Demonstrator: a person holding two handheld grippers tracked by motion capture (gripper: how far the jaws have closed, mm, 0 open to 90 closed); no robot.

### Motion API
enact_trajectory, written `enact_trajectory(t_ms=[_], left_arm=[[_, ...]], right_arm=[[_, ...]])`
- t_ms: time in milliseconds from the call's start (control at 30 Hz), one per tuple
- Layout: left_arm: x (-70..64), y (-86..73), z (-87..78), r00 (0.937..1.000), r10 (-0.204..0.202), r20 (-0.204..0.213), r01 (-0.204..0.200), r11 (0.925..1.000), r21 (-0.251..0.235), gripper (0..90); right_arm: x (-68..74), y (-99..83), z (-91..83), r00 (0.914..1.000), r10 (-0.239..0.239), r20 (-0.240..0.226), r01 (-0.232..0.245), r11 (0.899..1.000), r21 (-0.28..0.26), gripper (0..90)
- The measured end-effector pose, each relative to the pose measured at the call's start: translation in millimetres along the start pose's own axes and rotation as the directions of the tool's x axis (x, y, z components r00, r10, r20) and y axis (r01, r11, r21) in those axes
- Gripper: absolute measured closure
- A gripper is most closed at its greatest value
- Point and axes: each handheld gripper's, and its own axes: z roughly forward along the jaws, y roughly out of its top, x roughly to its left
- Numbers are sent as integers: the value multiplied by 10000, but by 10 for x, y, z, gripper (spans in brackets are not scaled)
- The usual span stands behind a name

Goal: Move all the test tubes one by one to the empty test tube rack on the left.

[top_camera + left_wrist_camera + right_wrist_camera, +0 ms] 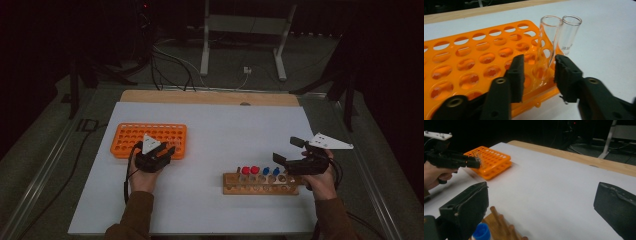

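Two glass tubes [556, 42] stand in the orange rack [474, 65]; your left gripper [537, 75] jaws flank one, apart. Your right gripper [541, 205] gapes wide, empty.

High view: fixed above the person's side, facing forward and down over the whole counter [210, 200]. Left tongs' view: close on the orange rack [474, 62]. Right tongs' view: low, facing across the counter toward that rack.

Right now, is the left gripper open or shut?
Open: the left gripper has a gap on both sides of the glass tube standing in the orange rack.
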Motion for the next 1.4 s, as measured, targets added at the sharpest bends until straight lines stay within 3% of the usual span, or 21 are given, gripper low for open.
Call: enact_trajectory(t_ms=[267,367,600,767,867,967,1400], left_arm=[[45,39,-184,9980,-637,-60,632,9961,-613,152],[57,50,-257,9964,-837,-124,823,9928,-869,8],[65,61,-388,9942,-1061,-196,1025,9855,-1351,5],[67,54,-429,9936,-1115,-180,1080,9844,-1390,6],[72,47,-425,9928,-1171,-233,1128,9839,-1383,6],[65,40,-407,9934,-1128,-230,1088,9854,-1311,6],[63,29,-410,9936,-1109,-211,1074,9859,-1286,6]], right_arm=[[7,-51,-44,9991,-193,-389,207,9992,338,61],[7,-84,-75,9987,-262,-427,278,9989,366,144],[53,-171,-97,9935,-446,-1045,514,9967,631,287],[113,-254,-104,9866,-782,-1431,918,9916,912,477],[129,-317,-92,9803,-1005,-1701,1226,9845,1251,631],[156,-363,-81,9738,-1191,-1937,1492,9776,1487,729],[191,-427,-11,9706,-1421,-1942,1795,9650,1911,751]])
